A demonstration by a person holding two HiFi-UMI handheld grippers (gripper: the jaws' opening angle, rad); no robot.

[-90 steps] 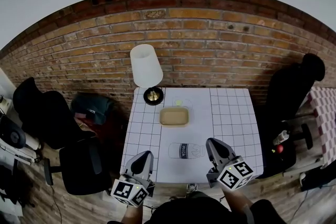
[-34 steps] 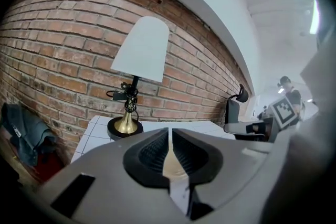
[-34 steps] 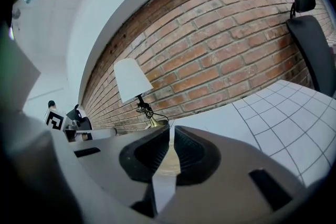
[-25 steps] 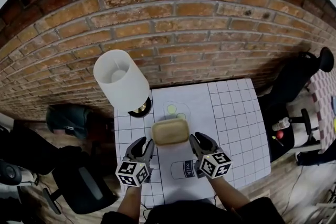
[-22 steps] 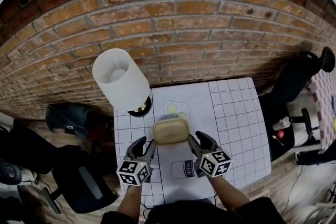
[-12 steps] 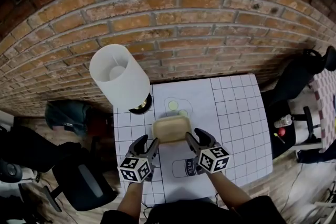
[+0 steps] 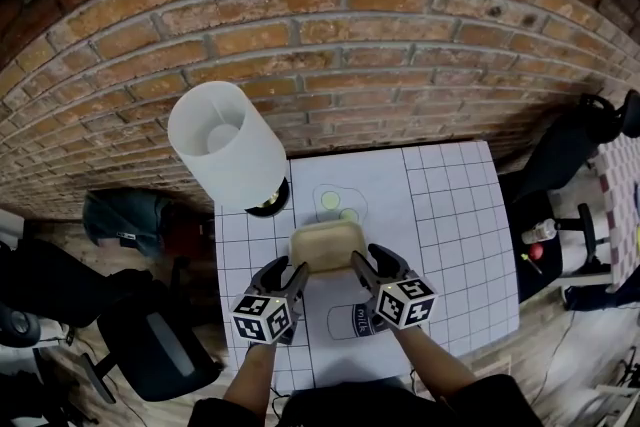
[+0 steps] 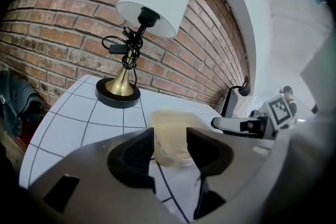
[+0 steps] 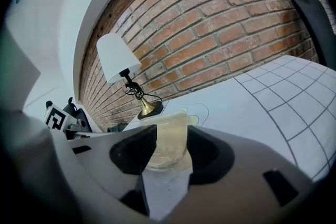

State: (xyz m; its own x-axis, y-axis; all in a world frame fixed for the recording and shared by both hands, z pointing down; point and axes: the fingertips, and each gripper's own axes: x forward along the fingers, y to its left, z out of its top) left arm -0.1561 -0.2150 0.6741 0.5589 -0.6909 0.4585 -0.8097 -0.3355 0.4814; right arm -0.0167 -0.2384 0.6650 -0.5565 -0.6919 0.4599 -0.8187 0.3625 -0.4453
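Note:
A shallow tan container (image 7: 327, 245) lies on a white paper sheet (image 7: 345, 177) on the gridded table (image 7: 450, 215). My left gripper (image 7: 285, 271) is at its near left corner and my right gripper (image 7: 372, 261) at its near right corner. Both stand open. In the left gripper view the container (image 8: 169, 131) fills the gap of the left gripper (image 8: 170, 150). In the right gripper view the container (image 9: 169, 136) sits the same way in the right gripper (image 9: 170, 148). Whether the pads press on its walls I cannot tell.
A white-shaded lamp (image 7: 225, 143) with a brass foot stands at the table's far left corner, before a brick wall (image 7: 380, 35). The sheet carries an egg outline (image 7: 340, 205) and a milk outline (image 7: 352, 320). Black chairs (image 7: 150, 345) stand left and right (image 7: 570, 150).
Both grippers, shut 1.4 s ago, now stand open with the container between their jaws. Over the last second they edged slightly forward along its near corners.

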